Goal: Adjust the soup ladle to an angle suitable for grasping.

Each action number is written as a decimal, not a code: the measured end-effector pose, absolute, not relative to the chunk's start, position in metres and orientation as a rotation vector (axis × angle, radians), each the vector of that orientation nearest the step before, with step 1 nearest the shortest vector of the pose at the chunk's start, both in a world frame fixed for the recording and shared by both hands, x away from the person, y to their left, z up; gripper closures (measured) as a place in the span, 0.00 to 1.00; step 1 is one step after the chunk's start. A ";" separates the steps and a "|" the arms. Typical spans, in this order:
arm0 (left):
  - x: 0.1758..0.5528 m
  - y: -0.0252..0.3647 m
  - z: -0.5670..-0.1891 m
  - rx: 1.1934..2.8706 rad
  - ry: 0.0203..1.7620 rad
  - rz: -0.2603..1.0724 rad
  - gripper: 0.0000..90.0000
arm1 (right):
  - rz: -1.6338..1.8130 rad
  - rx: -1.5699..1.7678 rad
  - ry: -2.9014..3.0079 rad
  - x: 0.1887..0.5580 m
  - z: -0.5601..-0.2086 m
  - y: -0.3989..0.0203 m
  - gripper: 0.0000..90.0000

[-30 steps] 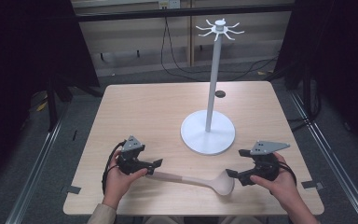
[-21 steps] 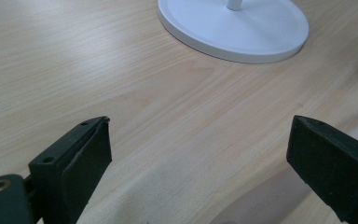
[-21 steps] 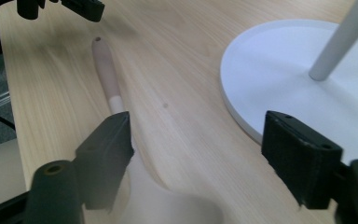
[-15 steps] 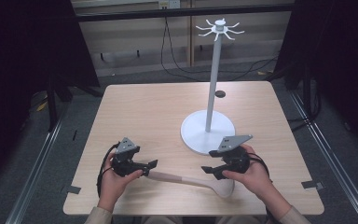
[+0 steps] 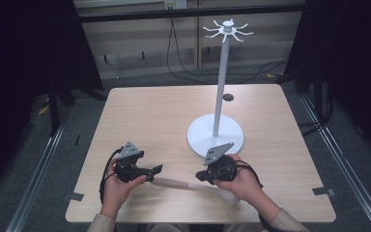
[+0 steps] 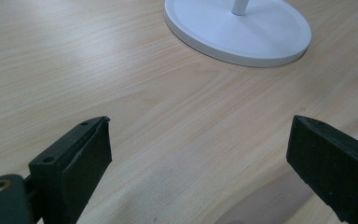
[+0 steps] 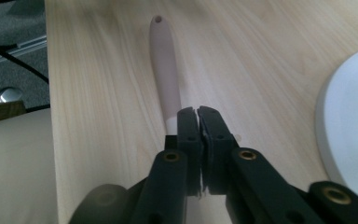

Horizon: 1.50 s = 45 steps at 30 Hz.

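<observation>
On the wooden table [image 5: 174,116], both grippers flank a pale spoon [image 5: 174,183] near the white stand [image 5: 216,133].

Swung the right gripper [image 5: 199,177] inward from beyond the spoon's [image 5: 183,184] bowl to sit over its neck, jaws brought together just above the handle. Drew the left gripper [image 5: 153,171] slightly back along the handle end, jaws spread wide apart.

Left hand-held gripper [image 5: 155,170] gapes wide; right hand-held gripper [image 7: 198,113] is pressed closed.
</observation>
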<state>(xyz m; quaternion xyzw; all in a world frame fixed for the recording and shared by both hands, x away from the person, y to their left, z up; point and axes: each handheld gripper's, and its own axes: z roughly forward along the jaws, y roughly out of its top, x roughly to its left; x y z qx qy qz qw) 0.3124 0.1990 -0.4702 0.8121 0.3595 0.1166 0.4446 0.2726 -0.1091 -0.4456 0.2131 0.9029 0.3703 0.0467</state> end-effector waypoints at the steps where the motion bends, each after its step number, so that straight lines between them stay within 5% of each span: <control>1: 0.312 0.199 -0.470 2.015 0.890 0.296 0.07 | 1.116 0.648 2.771 0.272 -0.447 -0.107 1.00; 23: 0.313 0.200 -0.469 2.012 0.895 0.309 0.07 | 0.978 0.537 2.940 0.274 -0.479 -0.054 1.00; 45: 0.313 0.202 -0.468 2.005 0.895 0.315 0.07 | 0.927 0.697 2.883 0.283 -0.483 -0.058 1.00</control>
